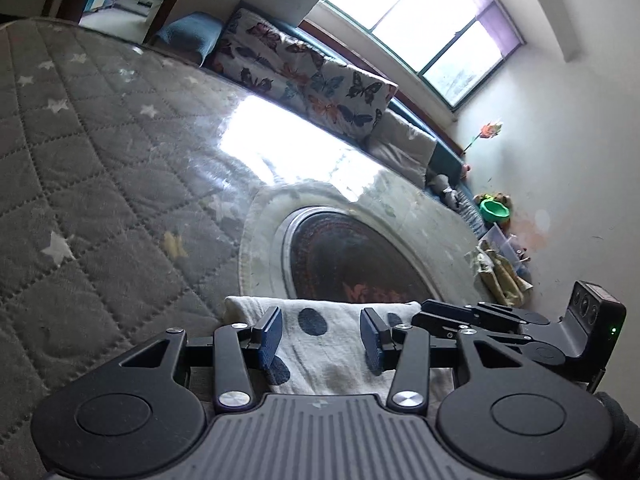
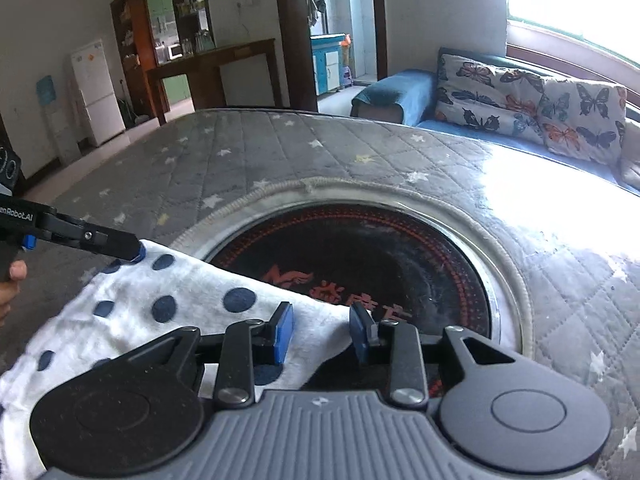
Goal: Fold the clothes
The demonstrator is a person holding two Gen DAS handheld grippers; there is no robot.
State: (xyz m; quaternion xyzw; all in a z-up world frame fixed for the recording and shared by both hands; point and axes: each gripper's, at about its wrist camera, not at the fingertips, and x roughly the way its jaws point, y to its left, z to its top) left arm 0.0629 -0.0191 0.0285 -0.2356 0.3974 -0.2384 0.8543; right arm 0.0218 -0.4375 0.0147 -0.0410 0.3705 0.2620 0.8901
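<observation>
A white cloth with navy dots [image 1: 340, 360] lies on the grey quilted table cover [image 1: 100, 160], its far edge folded into a soft roll. My left gripper [image 1: 321, 338] stands open over it, pads apart, the cloth flat between and under them. My right gripper [image 1: 428, 312] shows side-on just to the right, at the cloth's edge. In the right wrist view the cloth [image 2: 160, 304] spreads to the left, and its right edge runs between the pads of my open right gripper [image 2: 322, 332]. The left gripper [image 2: 136, 252] rests its tip on the cloth's far corner, with a hand [image 2: 12, 276] behind it.
A round black heater plate [image 2: 380, 256] with red lettering is set into the table just beyond the cloth. A sofa with butterfly cushions [image 2: 520, 100] runs along the far side under a bright window. Toys and a green bowl [image 1: 496, 210] sit by the wall.
</observation>
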